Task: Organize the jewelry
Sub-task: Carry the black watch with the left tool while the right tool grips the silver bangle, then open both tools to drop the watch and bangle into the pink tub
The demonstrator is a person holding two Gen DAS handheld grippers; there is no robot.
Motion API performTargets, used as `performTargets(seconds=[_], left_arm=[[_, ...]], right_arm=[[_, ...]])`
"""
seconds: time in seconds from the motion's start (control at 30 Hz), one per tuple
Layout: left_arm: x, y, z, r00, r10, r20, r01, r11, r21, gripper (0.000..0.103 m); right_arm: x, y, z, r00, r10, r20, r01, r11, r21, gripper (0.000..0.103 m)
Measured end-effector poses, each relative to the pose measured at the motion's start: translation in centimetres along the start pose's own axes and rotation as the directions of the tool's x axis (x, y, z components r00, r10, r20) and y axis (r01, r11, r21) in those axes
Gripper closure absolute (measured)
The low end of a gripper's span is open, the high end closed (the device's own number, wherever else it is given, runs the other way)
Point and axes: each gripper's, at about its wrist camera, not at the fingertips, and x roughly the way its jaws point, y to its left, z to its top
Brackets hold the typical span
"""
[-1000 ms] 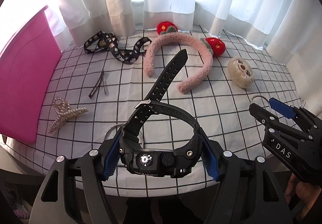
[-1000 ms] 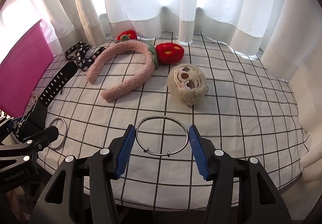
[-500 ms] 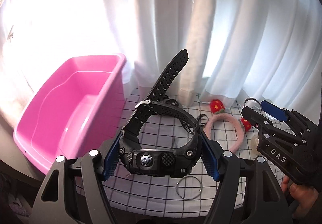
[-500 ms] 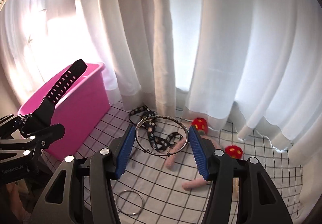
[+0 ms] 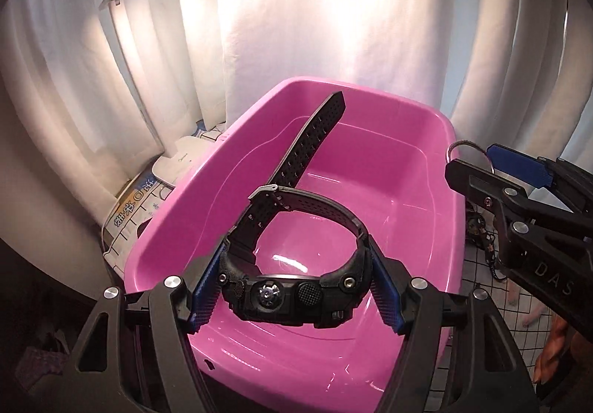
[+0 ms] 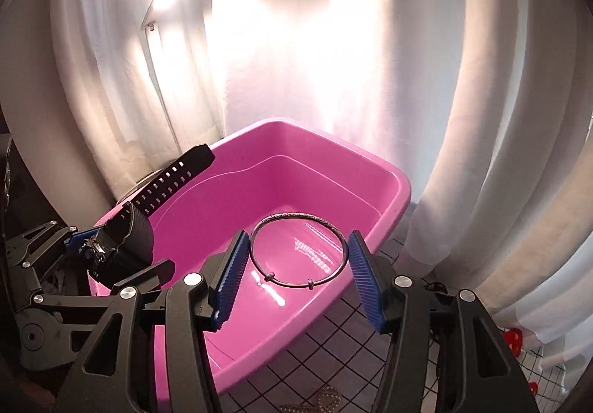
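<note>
Holding both pieces over the pink tub (image 5: 437,138) — my left gripper (image 5: 296,292) is clamped on the black watch (image 5: 292,287), strap jutting up, and my right gripper (image 6: 296,266) pinches the silver bangle (image 6: 298,251) between its blue pads (image 6: 365,283) — white curtains (image 6: 463,98) behind.

My left wrist camera is looking forward and down along my left gripper (image 5: 294,296), sitting close above the glossy pink plastic tub (image 5: 443,168). My right wrist camera is facing the same tub (image 6: 402,196) from its right, equally near. Both views are sharing the tub's inside, the white curtains (image 6: 481,79), and each other's gripper.
</note>
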Motion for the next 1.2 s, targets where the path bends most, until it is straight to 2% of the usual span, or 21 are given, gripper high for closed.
performTargets(seconds=[0.27,0.53,0.63,0.7,0.97,1.2], left_arm=[[5.1,2.9,-0.3,0.995,-0.001,-0.103,-0.003,0.999,-0.047,0.035],[7.6,4.1,-0.6,0.985,-0.025,-0.171,0.012,0.997,-0.079,0.034],[7.5,4.0,-0.5,0.986,-0.008,-0.165,-0.003,0.998,-0.066,0.03],[7.2,4.1,-0.3,0.989,0.005,-0.148,-0.014,0.998,-0.059,0.02],[6.5,4.5,0.1,0.993,0.001,-0.122,-0.009,0.998,-0.062,0.019],[5.2,3.8,0.1,0.994,-0.019,-0.11,0.012,0.998,-0.062,0.019]], right_arm=[[6.2,1.0,-0.1,0.991,-0.011,-0.137,0.013,1.0,0.012,0.05],[9.0,0.6,-0.2,0.976,-0.024,-0.217,0.038,0.997,0.06,0.049],[9.3,0.5,0.0,0.975,-0.022,-0.219,0.037,0.997,0.064,0.045],[9.3,0.4,0.0,0.976,-0.029,-0.215,0.045,0.997,0.07,0.041],[8.1,-0.1,0.5,0.982,-0.042,-0.186,0.059,0.994,0.087,0.041],[5.3,-1.2,0.2,0.989,-0.037,-0.143,0.055,0.991,0.12,0.041]])
